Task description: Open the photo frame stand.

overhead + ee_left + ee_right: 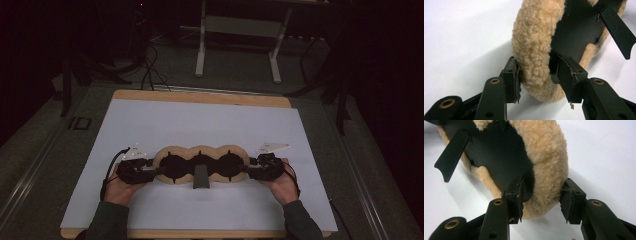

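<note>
we held a claw in each hand at the two ends of a long fleece piece (pixel 201 163) that lay flat across the near middle of the white tabletop (pixel 200 120). the piece was made of three round tan lobes joined in a row, each with a black panel in its centre, and a dark strap (pixel 200 177) stuck out from the middle lobe toward us.

our left claw (pixel 145 169) sat at the left end of the piece. in the left gripper view its two black jaws straddled the woolly rim (pixel 534 45) of the end lobe: one pad lay against the outer fleece, the other sat inside against the black panel (pixel 579 27). the outer pad touched the fleece, but we could not tell whether both pads pressed firmly enough to grip.

our right claw (pixel 254 168) sat at the right end in the same way. in the right gripper view one jaw was on the inner side, its pad against the edge of the black panel (pixel 496 157), while the other jaw stood just beside the outer fleece (pixel 549 152) with a thin gap showing, so that claw stood open around the rim and was not clamped on it.

both forearms came in from the near edge, sleeves dark.
</note>
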A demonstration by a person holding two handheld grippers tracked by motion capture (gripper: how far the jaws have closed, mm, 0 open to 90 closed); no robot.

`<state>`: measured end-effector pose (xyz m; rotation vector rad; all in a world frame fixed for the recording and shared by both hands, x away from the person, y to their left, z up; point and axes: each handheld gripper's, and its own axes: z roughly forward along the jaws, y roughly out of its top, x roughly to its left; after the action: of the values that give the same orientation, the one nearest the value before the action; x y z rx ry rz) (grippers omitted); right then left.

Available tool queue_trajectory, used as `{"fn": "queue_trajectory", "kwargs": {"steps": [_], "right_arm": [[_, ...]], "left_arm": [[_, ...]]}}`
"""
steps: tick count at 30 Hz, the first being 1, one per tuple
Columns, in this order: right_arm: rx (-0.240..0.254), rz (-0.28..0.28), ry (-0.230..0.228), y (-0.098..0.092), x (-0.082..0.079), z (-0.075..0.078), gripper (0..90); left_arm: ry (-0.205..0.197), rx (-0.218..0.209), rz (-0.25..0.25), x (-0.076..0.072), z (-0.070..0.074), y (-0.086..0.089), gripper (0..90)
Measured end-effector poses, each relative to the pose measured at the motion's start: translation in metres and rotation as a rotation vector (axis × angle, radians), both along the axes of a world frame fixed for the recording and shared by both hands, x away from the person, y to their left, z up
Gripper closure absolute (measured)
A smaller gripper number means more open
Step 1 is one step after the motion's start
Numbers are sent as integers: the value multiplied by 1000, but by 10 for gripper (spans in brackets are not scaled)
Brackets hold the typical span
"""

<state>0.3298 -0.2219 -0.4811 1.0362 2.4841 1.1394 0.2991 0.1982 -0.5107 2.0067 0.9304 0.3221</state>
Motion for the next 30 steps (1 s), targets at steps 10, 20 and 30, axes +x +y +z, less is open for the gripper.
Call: {"fn": "queue_trajectory", "kwargs": {"steps": [10, 20, 30], "right_arm": [[7, -35, 0, 1, 4, -6, 537], [13, -54, -3, 2, 6, -6, 527], [12, -64, -27, 6, 10, -5, 522]], "left_arm": [[-71, 41, 26, -2, 4, -6, 571], [-122, 84, 52, -3, 7, -11, 570], [-165, 106, 83, -3, 8, -13, 568]]}}
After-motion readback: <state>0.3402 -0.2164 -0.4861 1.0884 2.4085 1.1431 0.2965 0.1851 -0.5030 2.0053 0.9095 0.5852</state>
